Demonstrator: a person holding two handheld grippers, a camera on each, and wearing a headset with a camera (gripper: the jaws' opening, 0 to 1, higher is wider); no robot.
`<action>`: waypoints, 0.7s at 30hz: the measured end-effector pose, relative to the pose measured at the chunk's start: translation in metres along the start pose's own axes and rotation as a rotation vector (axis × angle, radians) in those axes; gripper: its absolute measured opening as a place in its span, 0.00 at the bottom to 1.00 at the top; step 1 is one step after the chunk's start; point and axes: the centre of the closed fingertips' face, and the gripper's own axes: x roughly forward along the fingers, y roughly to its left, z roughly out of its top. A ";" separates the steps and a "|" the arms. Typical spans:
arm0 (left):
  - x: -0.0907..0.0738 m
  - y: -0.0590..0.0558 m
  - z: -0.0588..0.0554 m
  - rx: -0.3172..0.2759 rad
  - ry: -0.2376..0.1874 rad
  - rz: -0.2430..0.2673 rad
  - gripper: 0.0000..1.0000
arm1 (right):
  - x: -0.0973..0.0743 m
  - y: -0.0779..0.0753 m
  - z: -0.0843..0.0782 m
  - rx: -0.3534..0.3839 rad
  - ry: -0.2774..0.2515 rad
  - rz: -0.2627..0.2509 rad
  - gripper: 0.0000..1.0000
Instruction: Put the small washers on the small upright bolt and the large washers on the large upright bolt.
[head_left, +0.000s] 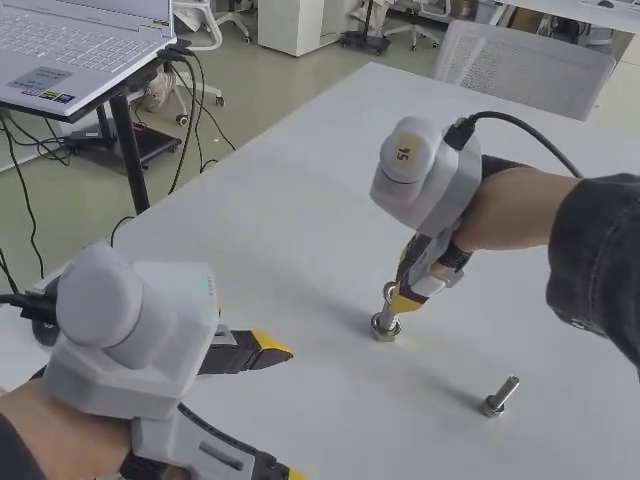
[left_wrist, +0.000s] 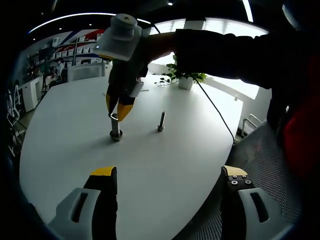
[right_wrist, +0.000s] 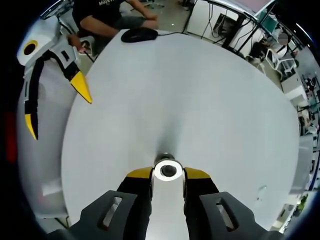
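Right gripper view, nearest first: the right gripper (right_wrist: 167, 174) has its yellow-tipped jaws drawn narrow onto a large silver ring-shaped washer (right_wrist: 160, 172). It is pinched by its rim between the tips with the hole facing down, apparently to line it up over the large upright steel bolt (head_left: 386, 318) directly beneath them. Farther off, the left gripper (left_wrist: 169, 172) hangs with jaws wide and empty above the white table (left_wrist: 165, 155), and the small upright steel bolt (left_wrist: 161, 121) stands well ahead of those jaws.
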 end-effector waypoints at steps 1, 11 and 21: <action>0.000 0.000 0.000 0.000 0.001 0.001 0.85 | 0.000 0.000 0.000 -0.007 0.003 -0.004 0.24; -0.001 0.000 0.000 0.001 -0.004 0.002 0.85 | 0.000 0.002 0.002 -0.046 0.047 -0.009 0.24; -0.001 0.000 0.001 -0.002 -0.009 0.001 0.85 | 0.008 0.003 0.001 -0.093 0.099 -0.007 0.24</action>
